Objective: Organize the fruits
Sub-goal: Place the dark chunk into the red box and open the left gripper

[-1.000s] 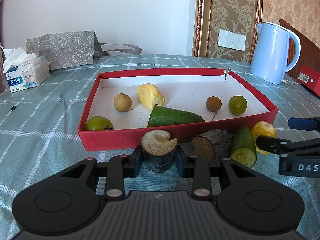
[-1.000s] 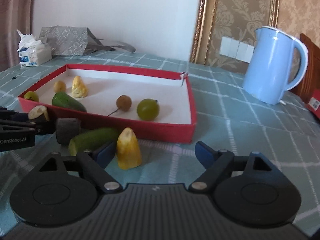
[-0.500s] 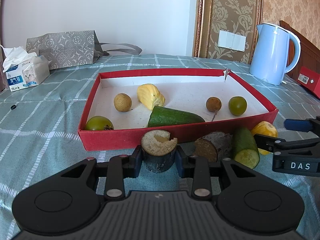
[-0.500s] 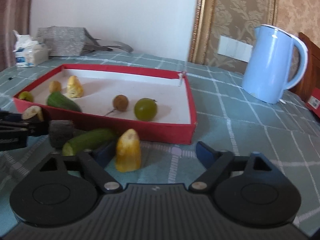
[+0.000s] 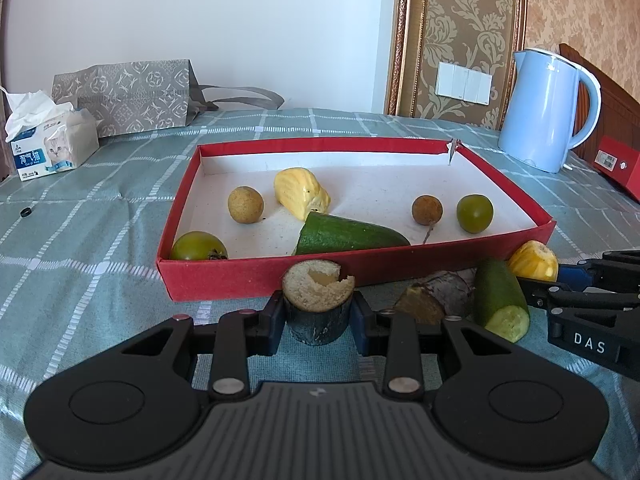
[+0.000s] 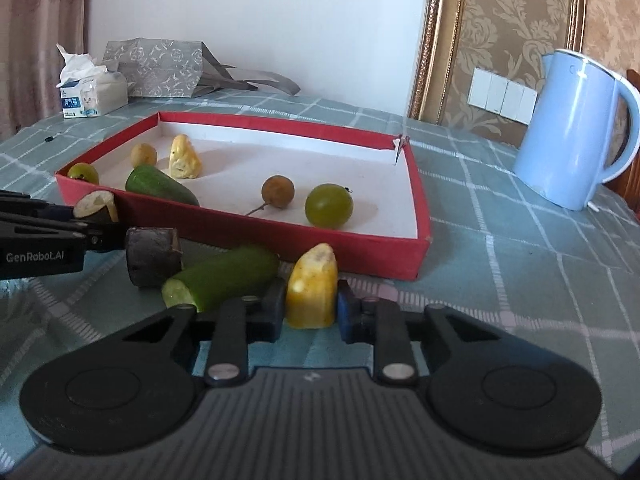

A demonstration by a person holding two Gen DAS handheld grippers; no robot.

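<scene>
Right wrist view: the right gripper (image 6: 311, 307) clamps a yellow fruit piece (image 6: 312, 294) standing on the surface, just before the red tray (image 6: 344, 246); a cucumber piece (image 6: 222, 278) lies just left. Left of that, the left gripper (image 5: 318, 312) grips a dark-barked stub (image 5: 318, 302).

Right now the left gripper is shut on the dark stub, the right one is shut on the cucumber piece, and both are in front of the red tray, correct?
Not quite. The right gripper is shut on the yellow piece, not the cucumber piece, which lies loose beside it, as the right wrist view shows. The left gripper is shut on the dark stub, and both are in front of the red tray.
</scene>
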